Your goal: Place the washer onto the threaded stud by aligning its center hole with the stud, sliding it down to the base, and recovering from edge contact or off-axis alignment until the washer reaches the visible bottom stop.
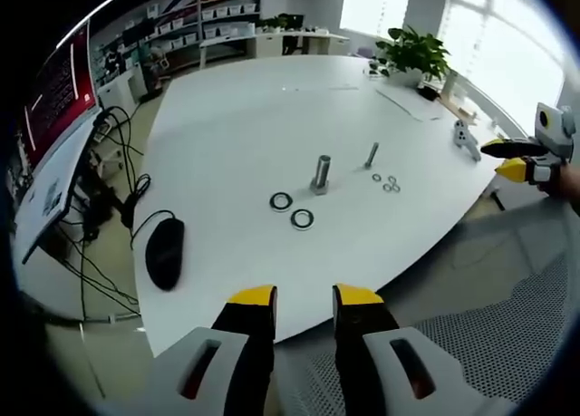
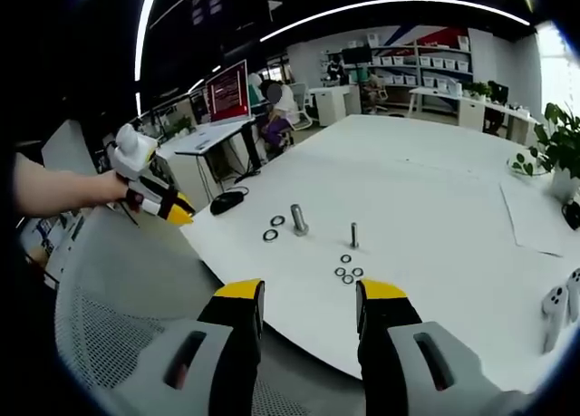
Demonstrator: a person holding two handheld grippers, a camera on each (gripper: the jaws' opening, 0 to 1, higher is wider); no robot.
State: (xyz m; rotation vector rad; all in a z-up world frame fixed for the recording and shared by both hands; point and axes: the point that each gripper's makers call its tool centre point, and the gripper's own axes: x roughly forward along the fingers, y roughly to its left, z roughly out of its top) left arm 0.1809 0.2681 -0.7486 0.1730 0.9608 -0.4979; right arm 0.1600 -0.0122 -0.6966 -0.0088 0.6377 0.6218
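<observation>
Nothing done yet: both washers [image 1: 292,210] lie beside stud [image 1: 322,175]; left gripper [image 1: 304,300] and right gripper [image 2: 308,294] wide, empty.

You are working in an open office that doubles as a lab. A big white table [image 1: 272,117] fills the middle of the room, and a black computer mouse [image 1: 165,251] lies near its edge with cables [image 1: 109,198] trailing to the floor. Behind it, white shelves [image 2: 426,64] carry rows of storage bins, and desks stand along the wall. A red screen [image 2: 228,91] glows on a stand, with a person seated near it. A potted plant [image 1: 415,53] sits by bright windows [image 1: 507,35], and a mesh chair back [image 2: 109,280] stands beside you.
</observation>
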